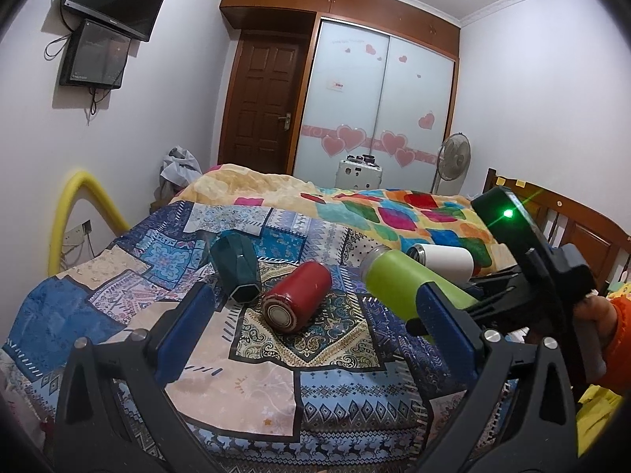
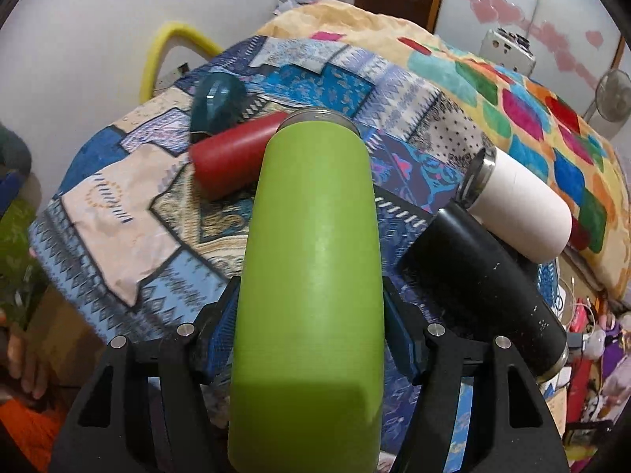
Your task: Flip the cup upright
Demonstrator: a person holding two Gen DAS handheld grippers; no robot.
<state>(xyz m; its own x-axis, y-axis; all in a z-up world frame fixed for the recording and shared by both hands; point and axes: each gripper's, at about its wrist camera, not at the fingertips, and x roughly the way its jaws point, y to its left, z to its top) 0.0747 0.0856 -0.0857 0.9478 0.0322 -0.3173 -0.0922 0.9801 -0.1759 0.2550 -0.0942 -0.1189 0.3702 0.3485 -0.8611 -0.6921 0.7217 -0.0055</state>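
My right gripper [image 2: 311, 339] is shut on a lime green cup [image 2: 311, 256], holding it lifted off the bed with its steel mouth pointing away; the cup also shows in the left wrist view [image 1: 406, 280]. My left gripper [image 1: 319, 323] is open and empty, hovering over the bed. A red cup [image 1: 297, 301] lies on its side just beyond it, base toward me. A dark teal faceted cup [image 1: 234, 272] lies on its side to the left. A white cup [image 1: 445, 262] and a black cup [image 2: 485, 280] lie on their sides to the right.
The cups lie on a patterned blue patchwork bedsheet [image 1: 118, 307]. A colourful quilt [image 1: 394, 216] is bunched at the far side. A yellow foam-covered rail [image 1: 71, 216] stands at the left edge. A wooden headboard [image 1: 583, 228] is on the right.
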